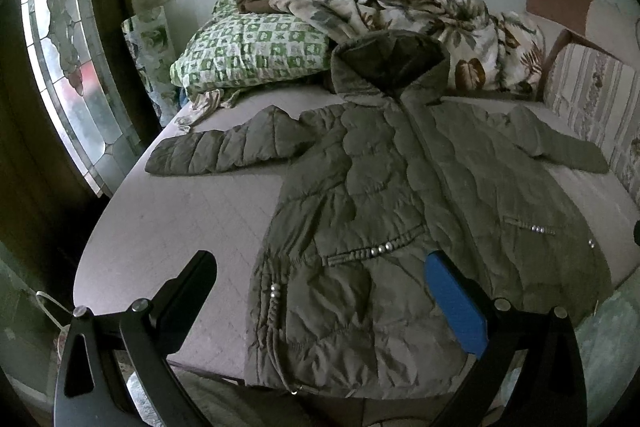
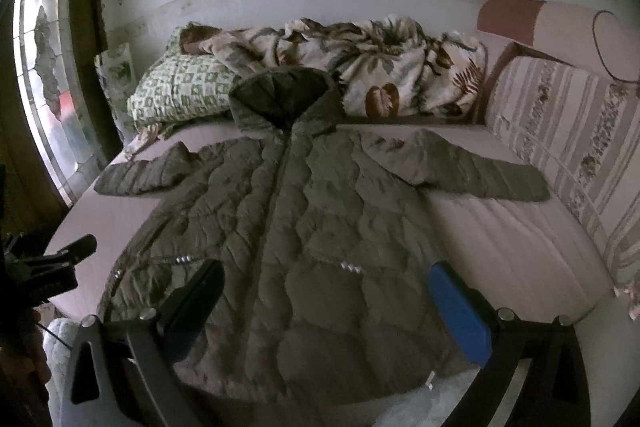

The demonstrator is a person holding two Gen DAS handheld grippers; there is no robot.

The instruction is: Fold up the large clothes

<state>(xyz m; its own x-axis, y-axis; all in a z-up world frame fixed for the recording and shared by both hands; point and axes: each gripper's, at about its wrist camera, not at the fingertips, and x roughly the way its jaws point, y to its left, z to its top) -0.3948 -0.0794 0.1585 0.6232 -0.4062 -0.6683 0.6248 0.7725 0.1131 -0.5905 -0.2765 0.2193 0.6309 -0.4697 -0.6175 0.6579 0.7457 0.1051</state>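
Jacket [image 1: 400, 187] lies flat on bed [image 1: 180, 219], frame centre, sleeves spread, hood at top. No fold made; all folding left. Your left gripper [image 1: 320, 283] and right gripper [image 2: 324, 287]: jaws released, grasping nothing.

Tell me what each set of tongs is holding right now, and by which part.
Nothing is held. The left tongs and right tongs both hang open above the lower part of the jacket, which lies flat on the bed.
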